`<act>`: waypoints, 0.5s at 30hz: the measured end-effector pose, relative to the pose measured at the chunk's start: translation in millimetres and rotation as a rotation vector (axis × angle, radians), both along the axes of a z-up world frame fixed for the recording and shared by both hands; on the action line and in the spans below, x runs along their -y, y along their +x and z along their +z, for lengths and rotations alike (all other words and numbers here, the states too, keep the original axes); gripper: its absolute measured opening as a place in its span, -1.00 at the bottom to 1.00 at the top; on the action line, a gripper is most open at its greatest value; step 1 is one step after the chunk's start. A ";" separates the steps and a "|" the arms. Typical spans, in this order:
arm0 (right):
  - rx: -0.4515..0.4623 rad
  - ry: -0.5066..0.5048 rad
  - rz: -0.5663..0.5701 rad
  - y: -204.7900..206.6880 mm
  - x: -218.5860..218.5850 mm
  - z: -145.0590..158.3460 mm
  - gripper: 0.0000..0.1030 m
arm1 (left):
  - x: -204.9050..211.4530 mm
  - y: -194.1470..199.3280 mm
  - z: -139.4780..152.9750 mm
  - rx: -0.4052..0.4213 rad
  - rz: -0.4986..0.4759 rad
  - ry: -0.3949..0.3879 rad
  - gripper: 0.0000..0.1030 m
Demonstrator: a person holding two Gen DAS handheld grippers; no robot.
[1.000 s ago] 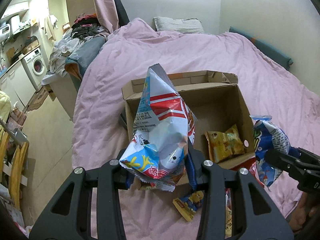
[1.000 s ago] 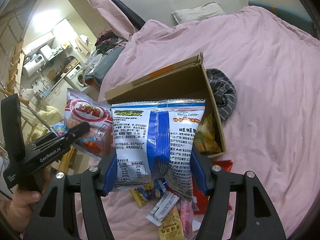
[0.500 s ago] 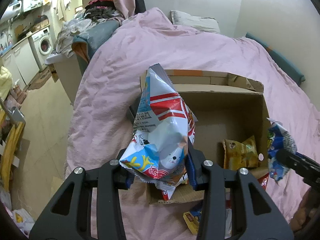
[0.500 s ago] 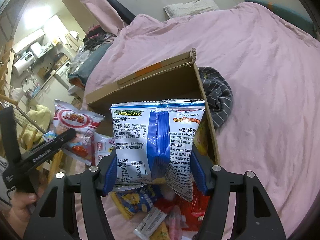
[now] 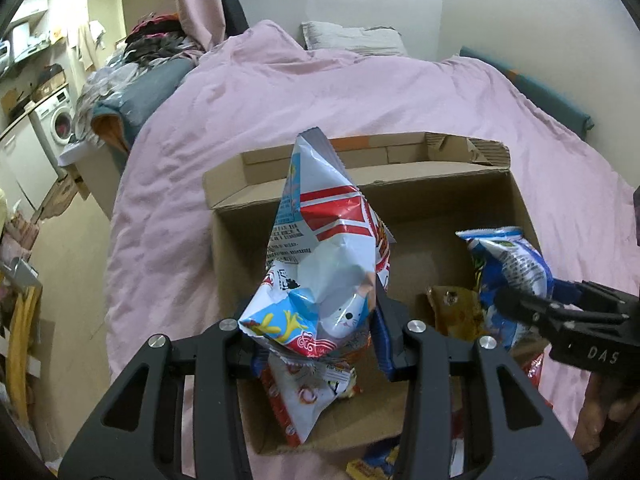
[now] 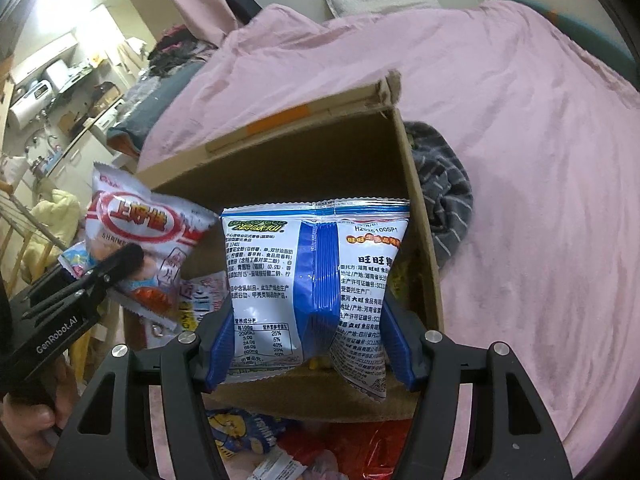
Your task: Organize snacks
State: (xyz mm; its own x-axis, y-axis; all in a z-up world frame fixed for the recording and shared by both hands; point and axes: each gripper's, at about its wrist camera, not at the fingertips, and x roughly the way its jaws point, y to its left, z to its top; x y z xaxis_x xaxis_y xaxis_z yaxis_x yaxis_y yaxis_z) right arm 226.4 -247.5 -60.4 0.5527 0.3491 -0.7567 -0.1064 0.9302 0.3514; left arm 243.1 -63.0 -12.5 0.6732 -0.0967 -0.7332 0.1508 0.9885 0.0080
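My left gripper (image 5: 316,344) is shut on a red, white and blue shrimp-chip bag (image 5: 324,248), which hangs over the left part of the open cardboard box (image 5: 360,188). In the right wrist view the same bag (image 6: 136,236) shows at the left, pinched by the other gripper. My right gripper (image 6: 308,344) is shut on a blue and white snack bag (image 6: 316,280), held over the box's (image 6: 312,152) right side. That bag (image 5: 508,268) also appears at the right of the left wrist view. A yellow snack packet (image 5: 456,312) and a red and white packet (image 5: 308,392) lie inside the box.
The box sits on a bed with a pink cover (image 5: 280,92). Several loose snack packets (image 6: 256,444) lie on the cover in front of the box. A grey striped cloth (image 6: 444,192) lies by the box's right wall. A washing machine (image 5: 56,124) and piled clothes stand at far left.
Both grippers moved forward and down with their bags, from in front of the box to over its opening. The box now looks larger and closer in both views.
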 end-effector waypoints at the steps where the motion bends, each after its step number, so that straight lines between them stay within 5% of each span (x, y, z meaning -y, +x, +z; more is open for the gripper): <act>1: -0.005 0.003 -0.003 0.5 0.3 -1.4 0.27 | 2.7 1.2 -2.2 -0.006 -0.004 0.001 -0.27; 15: -0.037 0.024 0.002 12.7 -3.9 -7.5 0.31 | 12.3 7.4 -17.5 -0.092 -0.044 -0.048 -0.26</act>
